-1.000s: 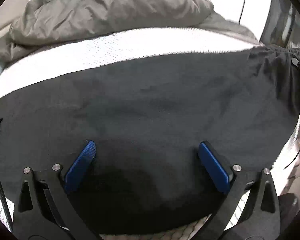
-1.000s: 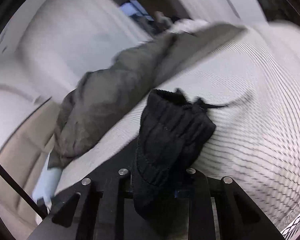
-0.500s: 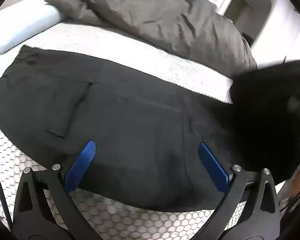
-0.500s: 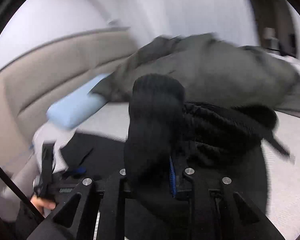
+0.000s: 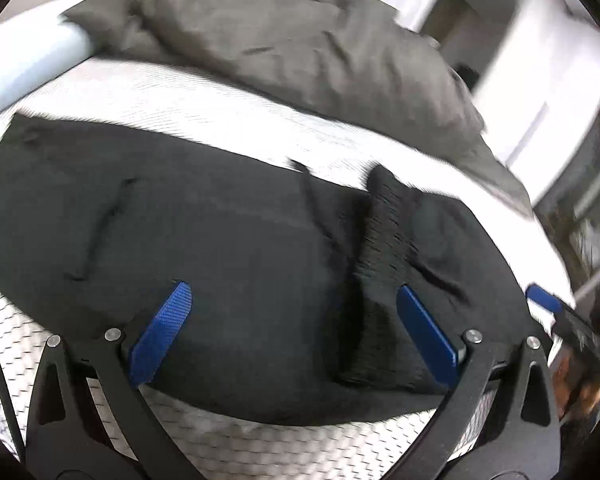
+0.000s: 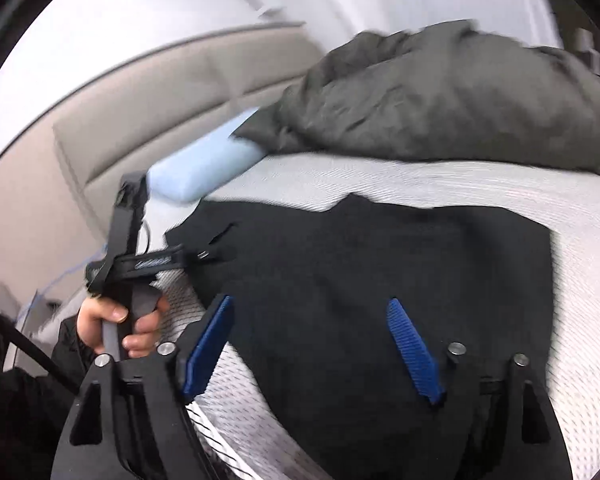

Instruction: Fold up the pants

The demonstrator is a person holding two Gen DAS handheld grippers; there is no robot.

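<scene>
Pants, black, are lying folded over on the bed near its front edge. The right gripper fingers have just been opening, nothing between them; the left gripper is hovering open. The ribbed cuff, bunched, risks unfolding.

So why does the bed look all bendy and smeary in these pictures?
Left wrist view: the fisheye lens bows the black pants and bed into a curve, and the grey duvet and room behind are smeared by motion. Right wrist view: the headboard curves too and the duvet's edges look streaky, while the blue pads stay sharp.
</scene>
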